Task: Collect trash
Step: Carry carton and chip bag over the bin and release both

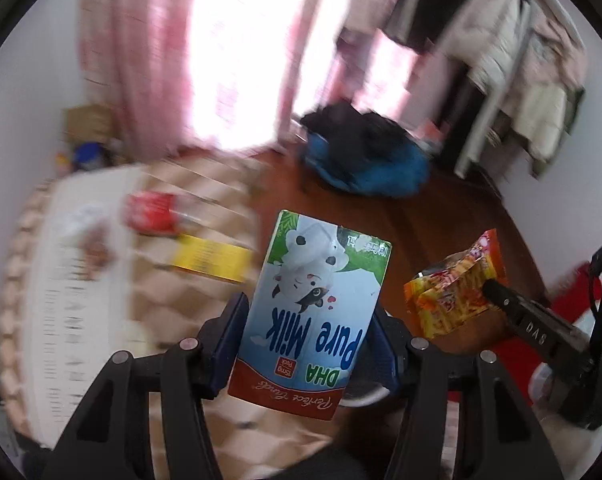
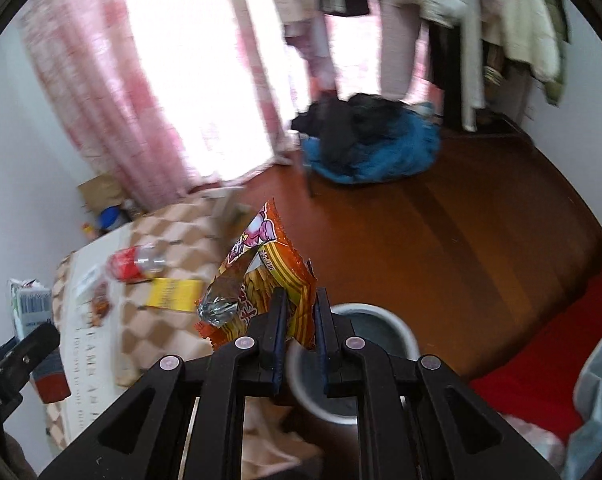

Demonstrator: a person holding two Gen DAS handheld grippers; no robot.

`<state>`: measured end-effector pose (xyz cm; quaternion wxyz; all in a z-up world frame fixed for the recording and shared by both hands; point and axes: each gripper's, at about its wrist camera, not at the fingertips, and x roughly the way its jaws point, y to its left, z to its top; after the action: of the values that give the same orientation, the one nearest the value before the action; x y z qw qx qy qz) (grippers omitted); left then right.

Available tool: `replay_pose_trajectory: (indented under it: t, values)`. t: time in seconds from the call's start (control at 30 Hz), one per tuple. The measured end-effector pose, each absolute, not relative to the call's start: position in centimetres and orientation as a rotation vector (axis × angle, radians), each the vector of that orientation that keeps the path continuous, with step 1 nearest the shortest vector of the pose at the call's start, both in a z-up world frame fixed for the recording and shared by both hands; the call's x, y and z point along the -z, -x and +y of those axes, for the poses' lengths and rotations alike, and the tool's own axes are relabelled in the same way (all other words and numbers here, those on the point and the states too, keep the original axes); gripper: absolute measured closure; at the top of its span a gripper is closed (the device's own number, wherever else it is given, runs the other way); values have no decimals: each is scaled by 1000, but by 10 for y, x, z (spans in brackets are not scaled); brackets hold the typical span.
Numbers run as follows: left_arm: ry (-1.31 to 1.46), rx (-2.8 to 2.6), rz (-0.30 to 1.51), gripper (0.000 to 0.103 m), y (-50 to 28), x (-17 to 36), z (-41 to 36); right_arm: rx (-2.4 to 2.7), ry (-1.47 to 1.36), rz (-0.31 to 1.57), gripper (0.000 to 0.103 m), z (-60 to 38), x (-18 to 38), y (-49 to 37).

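Two bits of trash are in hand right now, one per gripper. The left gripper (image 1: 307,324) has its jaws clamped on the sides of a milk carton (image 1: 321,304), which sits upside down in the left wrist view, so "Pure Milk", "DHA" and a cursive "Perfect Lunch" (I think) read inverted, with a cartoon cow above. The right gripper (image 2: 299,316) has its jaws nearly together, pinching an orange snack wrapper (image 2: 267,276) with yellow stripes, a pink cartoon figure and a silvery torn inside; its lettering is too crumpled to read. That wrapper hangs just over a white-rimmed bin (image 2: 381,320) standing on the wooden floor (image 2: 461,240). Left behind on the checkered tablecloth (image 2: 173,240) are a red-labelled plastic bottle (image 2: 135,263) lying on its side and a flat yellow packet (image 2: 173,294) just beside it, print too blurred to read.
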<state>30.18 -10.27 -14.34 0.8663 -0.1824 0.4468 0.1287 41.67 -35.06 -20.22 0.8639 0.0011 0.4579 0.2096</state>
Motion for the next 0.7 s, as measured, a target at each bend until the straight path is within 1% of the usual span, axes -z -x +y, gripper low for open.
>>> replay_pose_trajectory:
  t: [0.1, 0.2, 0.33, 0.47, 0.6, 0.63, 0.67, 0.7]
  values:
    - [393, -202, 1017, 49, -337, 185, -128, -378, 2, 993, 90, -394, 227, -433]
    - [406, -149, 1130, 49, -367, 237, -142, -343, -5, 1061, 90, -430, 268, -450]
    - [427, -87, 1321, 49, -406, 314, -151, -315, -21, 1193, 90, -461, 340, -472]
    - [456, -80, 1449, 48, -435, 369, -153, -283, -21, 1317, 90, -470, 413, -494]
    - [446, -83, 1513, 47, -454, 398, -152, -254, -44, 1411, 90, -469, 464, -509]
    - [446, -86, 1519, 46, -456, 401, -150, -247, -45, 1432, 90, -469, 478, -513]
    - [443, -91, 1522, 43, -458, 402, -151, -244, -43, 1444, 90, -465, 485, -516]
    - [443, -93, 1524, 29, -457, 402, -151, -242, -40, 1462, 89, -462, 494, -519]
